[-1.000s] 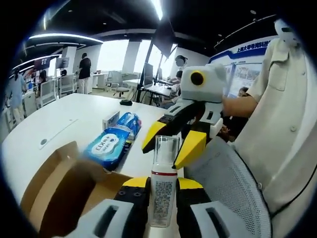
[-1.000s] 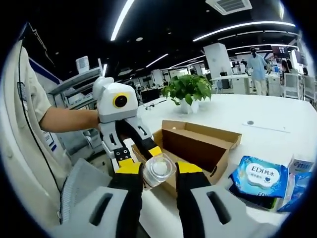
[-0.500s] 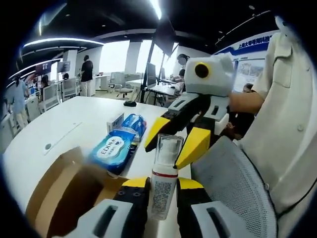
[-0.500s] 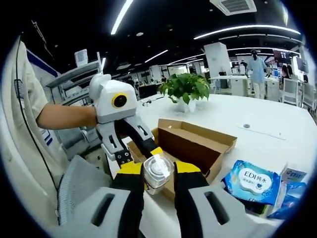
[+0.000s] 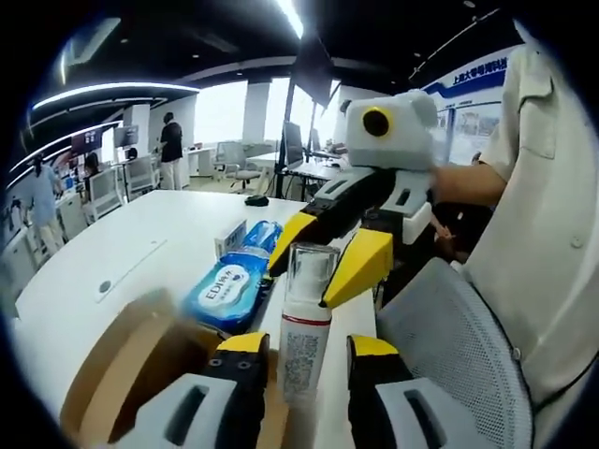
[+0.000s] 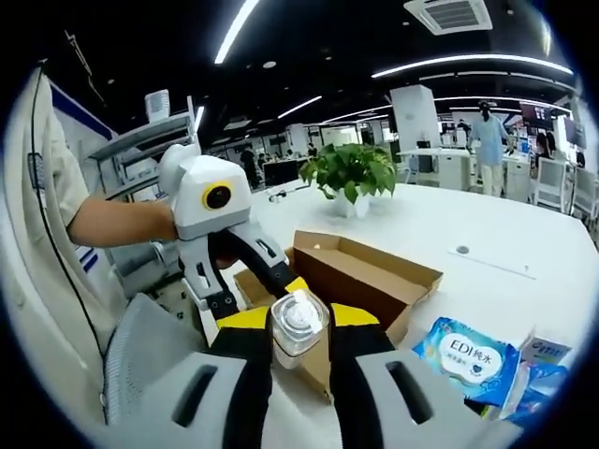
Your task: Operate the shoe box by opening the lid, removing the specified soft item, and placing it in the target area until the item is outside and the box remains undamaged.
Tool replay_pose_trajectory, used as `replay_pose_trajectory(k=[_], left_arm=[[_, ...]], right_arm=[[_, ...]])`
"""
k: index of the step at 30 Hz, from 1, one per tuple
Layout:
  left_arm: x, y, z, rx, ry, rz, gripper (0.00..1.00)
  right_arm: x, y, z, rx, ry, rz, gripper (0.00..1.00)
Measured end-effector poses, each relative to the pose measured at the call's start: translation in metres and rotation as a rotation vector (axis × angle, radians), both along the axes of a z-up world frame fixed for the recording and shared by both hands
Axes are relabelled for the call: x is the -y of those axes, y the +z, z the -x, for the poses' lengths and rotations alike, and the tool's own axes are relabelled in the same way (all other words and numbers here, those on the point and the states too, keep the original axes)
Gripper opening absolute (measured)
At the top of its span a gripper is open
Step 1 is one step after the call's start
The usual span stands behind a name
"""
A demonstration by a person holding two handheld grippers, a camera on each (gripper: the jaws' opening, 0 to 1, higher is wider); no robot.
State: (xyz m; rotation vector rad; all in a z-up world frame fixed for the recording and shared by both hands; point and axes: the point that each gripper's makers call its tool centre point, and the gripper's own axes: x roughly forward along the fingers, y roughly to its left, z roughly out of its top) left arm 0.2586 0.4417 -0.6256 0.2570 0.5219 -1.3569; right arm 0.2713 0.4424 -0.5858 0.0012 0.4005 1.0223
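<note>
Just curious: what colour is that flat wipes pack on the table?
Blue and white wipes pack, clearest in the left gripper view.

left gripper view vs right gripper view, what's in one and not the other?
Left gripper view alone: the bottle label side-on, and a mesh chair back. Right gripper view alone: a potted plant, and the bottle's clear cap seen from above, gripped between the right gripper jaws. Shared: the open cardboard box, the blue EDI wipes pack, the white table.
</note>
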Motion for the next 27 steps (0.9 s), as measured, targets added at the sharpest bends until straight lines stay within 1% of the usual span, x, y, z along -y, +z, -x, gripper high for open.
replay_pose_trajectory(k=[6,9,12,16,18,21,23,25,27], left_arm=[[-0.008,0.002,-0.011,0.006,0.067,0.002,0.41],[-0.012,0.004,-0.015,0.020,0.090,0.005,0.44],[-0.017,0.004,-0.022,0.046,0.117,-0.006,0.49],[-0.025,0.008,-0.029,0.043,0.166,0.004,0.54],[-0.029,0.010,-0.031,0.051,0.185,0.008,0.57],[-0.037,0.014,-0.035,0.055,0.228,0.014,0.60],[-0.041,0.015,-0.038,0.053,0.251,0.018,0.64],[-0.046,0.016,-0.038,0.042,0.268,0.016,0.64],[-0.051,0.016,-0.039,0.044,0.286,0.013,0.65]], right_arm=[[0.012,0.006,-0.014,0.018,-0.006,0.012,0.19],[0.018,0.009,-0.022,0.028,-0.014,0.016,0.19],[0.025,0.012,-0.031,0.039,-0.022,0.025,0.19],[0.032,0.014,-0.041,0.061,-0.024,0.045,0.19],[0.035,0.016,-0.047,0.071,-0.025,0.051,0.19],[0.042,0.018,-0.059,0.089,-0.030,0.067,0.19],[0.046,0.018,-0.066,0.094,-0.032,0.068,0.19],[0.050,0.018,-0.072,0.100,-0.034,0.078,0.19],[0.054,0.017,-0.079,0.108,-0.036,0.092,0.19]])
